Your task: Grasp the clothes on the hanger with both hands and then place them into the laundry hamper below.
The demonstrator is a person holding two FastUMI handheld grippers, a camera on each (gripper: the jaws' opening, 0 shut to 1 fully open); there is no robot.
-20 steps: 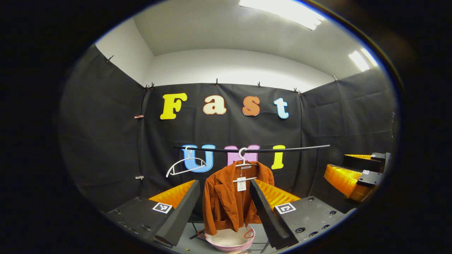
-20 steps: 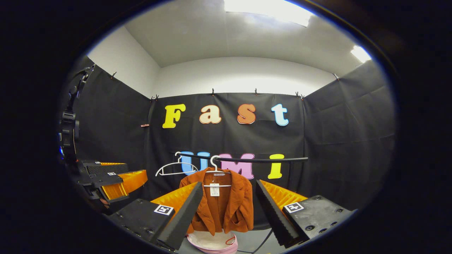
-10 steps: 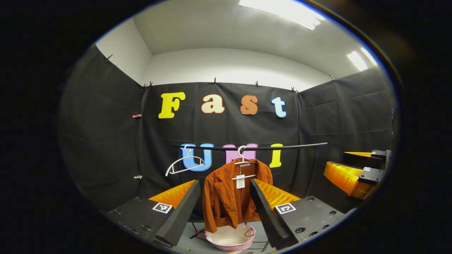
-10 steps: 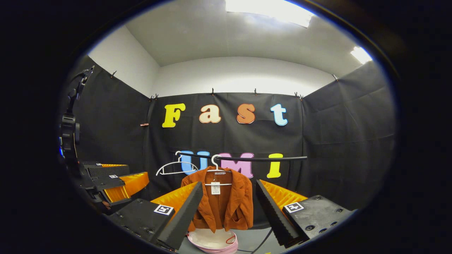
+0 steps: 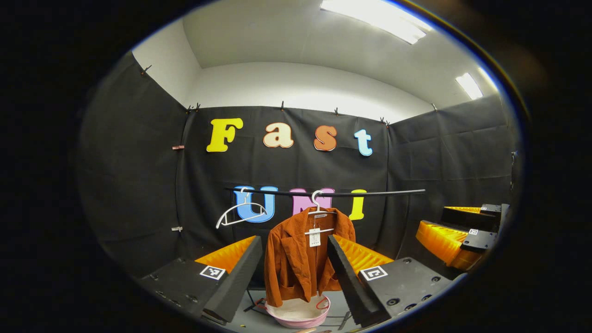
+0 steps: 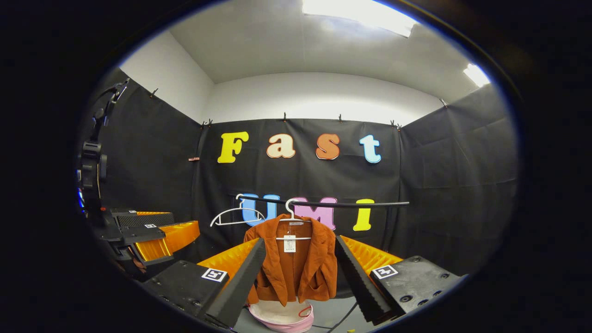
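Observation:
A rust-orange corduroy jacket (image 5: pixel 296 263) (image 6: pixel 293 268) hangs on a white hanger (image 5: pixel 317 210) (image 6: pixel 291 213) from a black rail (image 5: pixel 370 193) (image 6: pixel 351 203). Below it on the floor sits a pink hamper (image 5: pixel 298 314) (image 6: pixel 282 317) with a white lining. My left gripper (image 5: pixel 293 252) is open, well short of the jacket, which shows between its fingers. My right gripper (image 6: pixel 298 254) is open too, likewise framing the jacket from a distance. The right gripper (image 5: pixel 458 236) also appears at the right of the left gripper view, the left gripper (image 6: pixel 148 236) at the left of the right gripper view.
An empty white hanger (image 5: pixel 240 215) (image 6: pixel 233 218) hangs on the rail left of the jacket. The rail's stand legs (image 5: pixel 252 300) reach the grey floor beside the hamper. A cable (image 6: pixel 340 319) lies on the floor at the right. Black cloth walls close the booth on three sides.
Both views have shifted a little: the jacket and hamper sit slightly higher in the left gripper view and further right in the right gripper view. Both grippers stay open.

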